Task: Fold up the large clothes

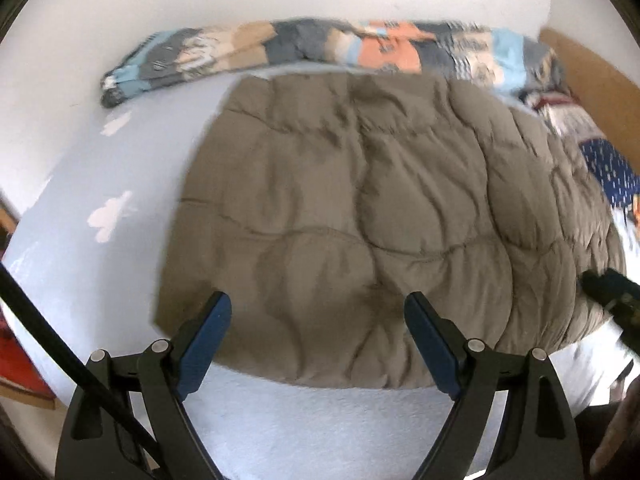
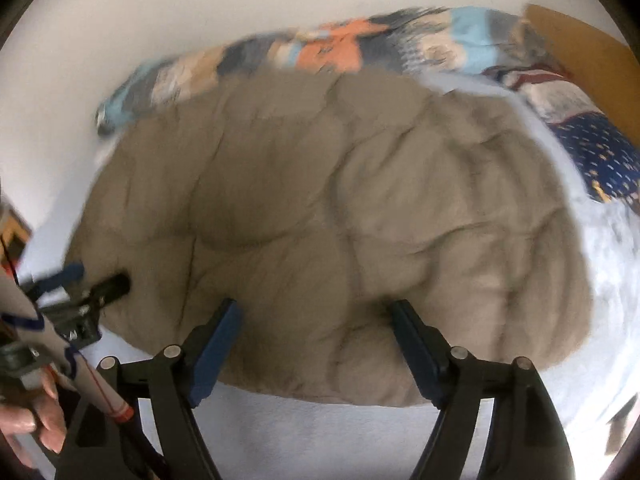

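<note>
A large taupe quilted puffer jacket [image 1: 380, 220] lies spread on the pale blue bed sheet [image 1: 100, 280]; it also fills the right wrist view [image 2: 320, 220]. My left gripper [image 1: 318, 304] is open and empty, hovering over the jacket's near edge. My right gripper [image 2: 316, 308] is open and empty, also over the near edge. The right gripper's tip shows at the right edge of the left wrist view [image 1: 608, 288]. The left gripper shows at the left of the right wrist view [image 2: 96, 288], by the jacket's left edge. Both views are blurred.
A patchwork blanket [image 1: 320, 48] lies bunched along the white wall behind the jacket. A dark blue patterned cloth [image 1: 612, 176] lies at the right. A brown headboard or board [image 1: 592, 76] stands at the far right. A red object [image 1: 16, 356] sits beyond the bed's left edge.
</note>
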`<state>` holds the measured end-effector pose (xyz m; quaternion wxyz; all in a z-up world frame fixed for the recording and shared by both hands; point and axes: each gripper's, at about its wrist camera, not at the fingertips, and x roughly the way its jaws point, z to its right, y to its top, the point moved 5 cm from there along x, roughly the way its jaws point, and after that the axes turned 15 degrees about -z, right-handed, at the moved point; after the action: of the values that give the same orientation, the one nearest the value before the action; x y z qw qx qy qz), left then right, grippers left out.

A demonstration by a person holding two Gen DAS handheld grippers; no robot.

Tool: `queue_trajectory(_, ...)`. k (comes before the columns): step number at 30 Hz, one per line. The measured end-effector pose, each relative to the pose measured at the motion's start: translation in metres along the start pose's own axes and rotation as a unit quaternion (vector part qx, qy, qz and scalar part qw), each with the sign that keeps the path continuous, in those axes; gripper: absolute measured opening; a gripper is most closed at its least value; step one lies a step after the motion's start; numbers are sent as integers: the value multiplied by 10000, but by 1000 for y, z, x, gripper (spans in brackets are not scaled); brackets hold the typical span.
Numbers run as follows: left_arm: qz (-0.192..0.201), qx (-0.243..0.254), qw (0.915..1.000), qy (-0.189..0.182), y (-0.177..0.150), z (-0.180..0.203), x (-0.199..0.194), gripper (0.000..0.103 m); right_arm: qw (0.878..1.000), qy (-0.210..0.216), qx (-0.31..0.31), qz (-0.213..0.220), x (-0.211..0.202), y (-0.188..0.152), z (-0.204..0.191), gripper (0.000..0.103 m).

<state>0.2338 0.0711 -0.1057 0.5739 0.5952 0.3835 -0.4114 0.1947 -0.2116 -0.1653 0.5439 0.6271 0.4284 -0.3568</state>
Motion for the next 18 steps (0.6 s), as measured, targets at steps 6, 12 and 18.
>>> queue_trajectory(6,-170,-359,9990,198,-3,-39,10,88,9915,-667,1060,349,-36,-6,92,83)
queue_trajectory(12,-589,-772,9952,71,0,-50,37,89,9812,-188,1836,-566,13,-17,140,86)
queue_trajectory(18,177,-359,9976,557,-1,-34,3,89,9827,-579,1738,-269,-3,-10,131,87)
